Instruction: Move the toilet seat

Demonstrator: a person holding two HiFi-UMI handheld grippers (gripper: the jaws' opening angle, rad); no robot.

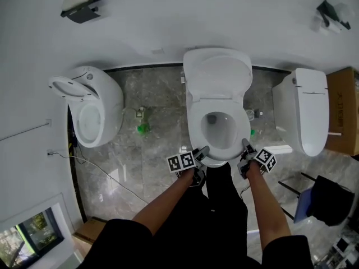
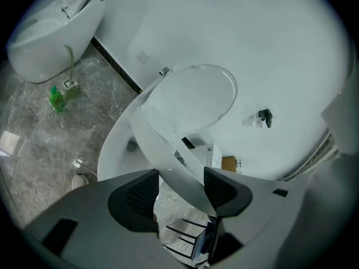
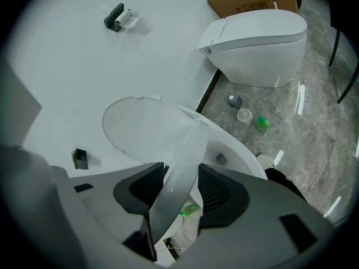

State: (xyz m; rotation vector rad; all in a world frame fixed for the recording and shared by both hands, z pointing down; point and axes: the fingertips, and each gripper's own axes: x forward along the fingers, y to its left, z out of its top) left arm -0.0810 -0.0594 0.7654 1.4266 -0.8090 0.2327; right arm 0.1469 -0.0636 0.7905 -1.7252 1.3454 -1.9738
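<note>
Plainly, left gripper (image 1: pixel 202 151) and right gripper (image 1: pixel 245 145), jaws half-wide, each pinch the toilet seat (image 3: pixel 185 156) (partly raised); left seems looser.

A plain white wall (image 1: pixel 168 15) meets a grey marbled stone tile floor (image 1: pixel 160 156) along a dark skirting strip (image 1: pixel 140 67). A white oval toilet (image 1: pixel 104 102) stands at the left. At the right a closed white toilet (image 1: pixel 305 116) stands beside a brown cardboard box (image 1: pixel 343 108). What seems a small window (image 1: pixel 25 237) shows greenery at the lower left.
</note>
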